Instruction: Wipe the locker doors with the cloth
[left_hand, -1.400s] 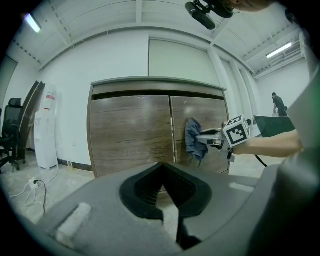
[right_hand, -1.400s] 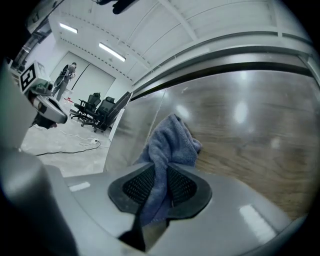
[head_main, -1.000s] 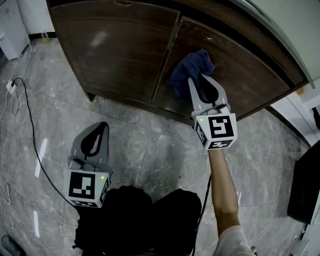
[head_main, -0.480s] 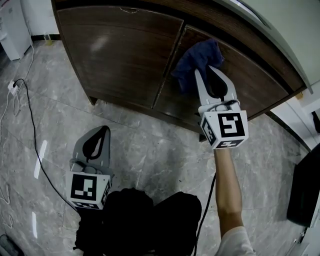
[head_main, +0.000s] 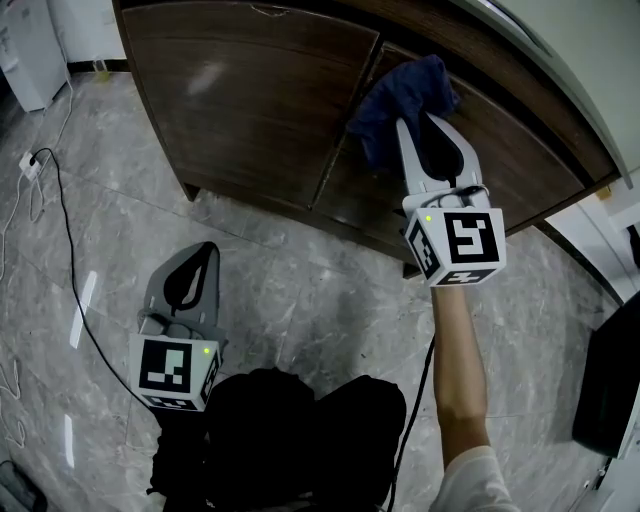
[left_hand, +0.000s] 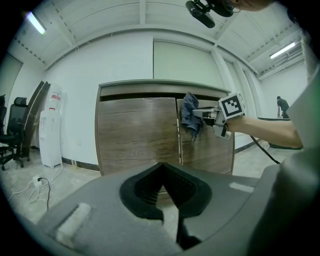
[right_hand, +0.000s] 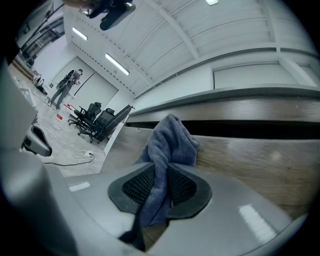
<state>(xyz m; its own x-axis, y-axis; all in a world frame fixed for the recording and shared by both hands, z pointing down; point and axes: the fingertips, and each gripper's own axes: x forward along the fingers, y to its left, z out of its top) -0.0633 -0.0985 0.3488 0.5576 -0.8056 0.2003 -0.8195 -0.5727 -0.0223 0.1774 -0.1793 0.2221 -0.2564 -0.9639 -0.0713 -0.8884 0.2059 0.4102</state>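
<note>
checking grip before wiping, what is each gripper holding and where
The right gripper pinches the blue cloth at a bunched fold; the left gripper holds nothing.

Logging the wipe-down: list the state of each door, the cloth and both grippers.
left door: closed.
right door: closed.
cloth: bunched, against the right door's top edge near the centre gap.
right gripper: shut on the cloth.
left gripper: shut, empty, low, away from the doors.
</note>
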